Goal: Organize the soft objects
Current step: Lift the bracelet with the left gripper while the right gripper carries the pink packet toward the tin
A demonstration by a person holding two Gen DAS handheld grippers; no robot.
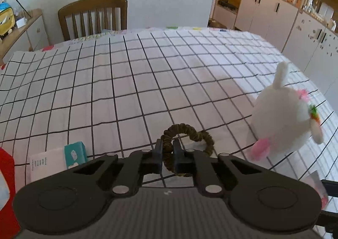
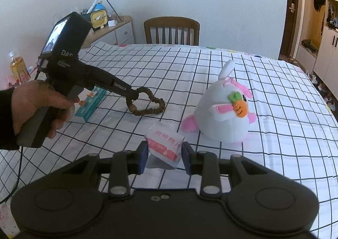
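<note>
A brown fabric scrunchie [image 1: 191,134] lies on the checked tablecloth [image 1: 126,82], and my left gripper [image 1: 168,150] is shut on its near loop. From the right wrist view the same scrunchie [image 2: 147,103] trails right from the left gripper [image 2: 132,96], which a hand holds. My right gripper [image 2: 163,152] is shut on a small white packet with pink print [image 2: 165,143], held just above the cloth. A white plush rabbit with a carrot [image 2: 226,112] sits to the right of the packet; in the left wrist view the rabbit [image 1: 283,114] is at the right edge.
A teal tissue pack [image 2: 90,103] lies left of the scrunchie, with a red box [image 1: 6,186] near it. A wooden chair [image 2: 171,30] stands at the table's far side. A bottle [image 2: 18,68] stands at the left. Cabinets [image 1: 274,14] line the right wall.
</note>
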